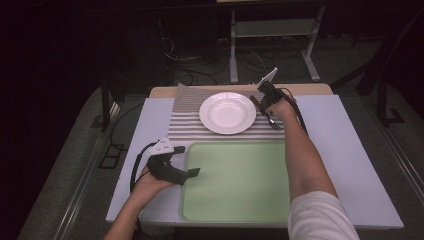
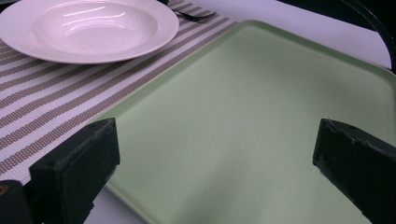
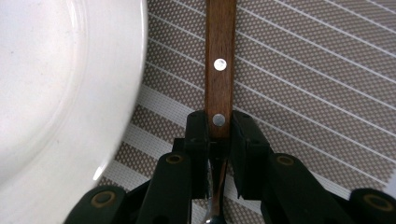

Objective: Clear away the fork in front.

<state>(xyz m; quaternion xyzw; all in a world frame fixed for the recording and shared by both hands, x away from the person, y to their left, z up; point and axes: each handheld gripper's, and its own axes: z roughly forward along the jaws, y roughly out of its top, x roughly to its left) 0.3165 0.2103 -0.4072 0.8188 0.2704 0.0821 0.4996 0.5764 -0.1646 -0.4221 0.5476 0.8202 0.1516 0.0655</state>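
A fork (image 3: 219, 70) with a brown wooden handle and two metal rivets lies flat on the striped mat (image 3: 303, 79), just beside the white plate (image 3: 60, 93). The right gripper (image 3: 219, 140) clamps its handle.

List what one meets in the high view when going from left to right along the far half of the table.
Bare table → striped mat → plate → right gripper shut on the fork → bare table again.
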